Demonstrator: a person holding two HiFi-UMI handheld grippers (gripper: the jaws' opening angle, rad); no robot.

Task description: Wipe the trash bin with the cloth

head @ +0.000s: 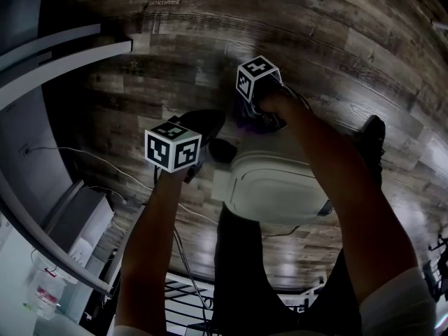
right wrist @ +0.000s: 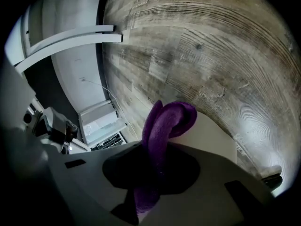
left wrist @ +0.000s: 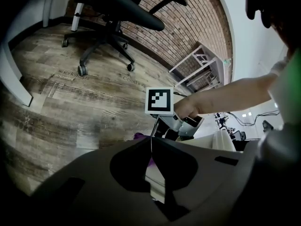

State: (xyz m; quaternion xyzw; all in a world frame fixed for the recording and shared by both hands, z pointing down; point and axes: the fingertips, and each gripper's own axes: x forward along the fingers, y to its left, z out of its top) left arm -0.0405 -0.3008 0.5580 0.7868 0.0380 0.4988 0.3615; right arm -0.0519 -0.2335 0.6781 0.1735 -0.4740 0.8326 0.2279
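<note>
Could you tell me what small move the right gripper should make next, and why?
Probably lower the right gripper so the purple cloth presses on the trash bin lid, then draw it across toward you. Its jaws are shut on the cloth, which hangs over the lid's far edge; contact cannot be confirmed, and most of the white lid lies nearer you.

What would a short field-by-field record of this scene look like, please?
setting: wood-plank floor, person standing over it
trash bin: white, seen from above, on the floor
cloth: purple, looped, over the bin's top
right gripper: shut on the cloth
left gripper: jaws together, empty, near the bin's left side
background: black office chair, brick wall
</note>
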